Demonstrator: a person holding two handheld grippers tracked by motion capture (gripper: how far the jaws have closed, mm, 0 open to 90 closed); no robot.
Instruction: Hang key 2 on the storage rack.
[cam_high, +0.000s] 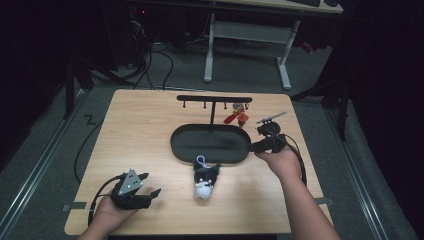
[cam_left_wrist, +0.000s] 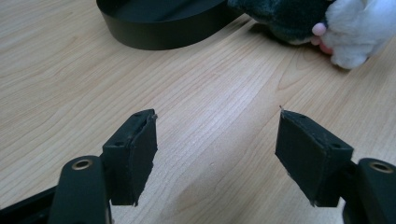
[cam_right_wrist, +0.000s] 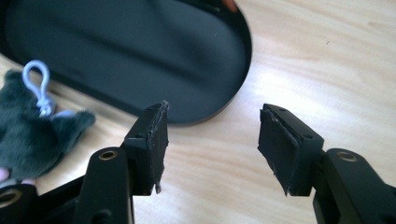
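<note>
Right gripper (cam_high: 261, 141): held at the 3 o'clock end of the black oval tray (cam_high: 180, 145), over bare table (cam_high: 140, 125). In the right gripper view its jaws stand apart with nothing between them (cam_right_wrist: 212, 140); the tray's rim (cam_right_wrist: 233, 100) lies just beyond the pads at 11 o'clock.

Left gripper (cam_high: 148, 185): resting near the table's front edge, at about 7 o'clock from the tray, well apart from the other items. In the left gripper view its jaws stand wide apart, empty, above bare wood (cam_left_wrist: 217, 140).

Plush toy (cam_high: 204, 179): a small dark-and-white stuffed animal with a pale blue clip loop (cam_right_wrist: 39, 84). It lies on the table touching or just beside the tray's near rim, at 6 o'clock from the tray, between the two grippers and nearer the right one. Neither gripper touches it. In the left gripper view it appears at 1 o'clock (cam_left_wrist: 299, 18), beside the tray wall (cam_left_wrist: 163, 32).

Black hook rack (cam_high: 214, 99): upright, rising from the far side of the tray. A small red figure (cam_high: 239, 116) hangs at its right end.
</note>
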